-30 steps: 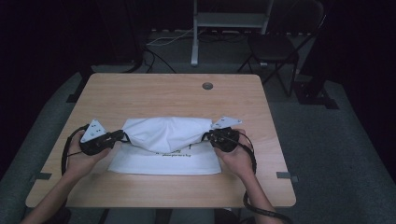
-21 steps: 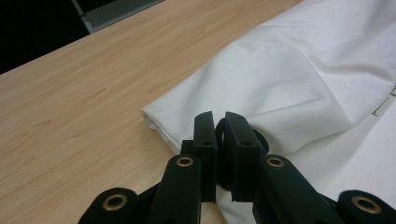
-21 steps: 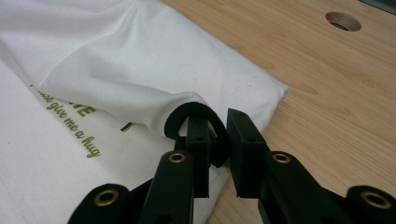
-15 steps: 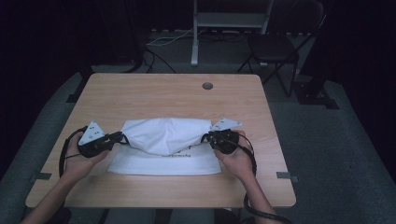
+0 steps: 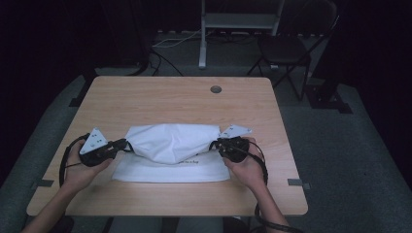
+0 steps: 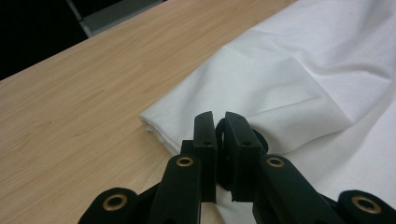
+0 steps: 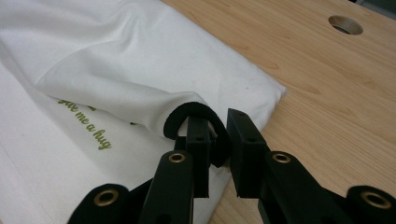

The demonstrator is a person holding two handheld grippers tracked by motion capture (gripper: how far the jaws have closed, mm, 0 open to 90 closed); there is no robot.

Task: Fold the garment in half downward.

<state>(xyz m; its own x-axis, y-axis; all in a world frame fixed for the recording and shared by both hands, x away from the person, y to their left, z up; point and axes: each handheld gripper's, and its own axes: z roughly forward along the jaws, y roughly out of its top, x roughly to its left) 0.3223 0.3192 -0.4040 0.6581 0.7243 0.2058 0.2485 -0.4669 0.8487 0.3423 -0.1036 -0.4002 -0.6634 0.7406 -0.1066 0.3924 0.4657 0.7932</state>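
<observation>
On a wooden tabletop (image 5: pixel 175 99), little has changed in the past second: the folded-over part of the white cloth bag (image 5: pixel 171 143) sits slightly nearer the person. The left tongs (image 5: pixel 122 144) and right tongs (image 5: pixel 214 144) remain nearly shut, each pinching a black strap (image 7: pixel 194 112) at an end of the raised fold, the bag's lower layer flat on the wood.

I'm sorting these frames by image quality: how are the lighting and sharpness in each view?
High view: dim, surroundings nearly black, the white cloth bag brightest on the table, slightly soft. Left gripper view: evenly lit, cloth folds sharp, the near fingers somewhat blurred. Right gripper view: bright, green lettering readable, the table hole farther off softer.
</observation>
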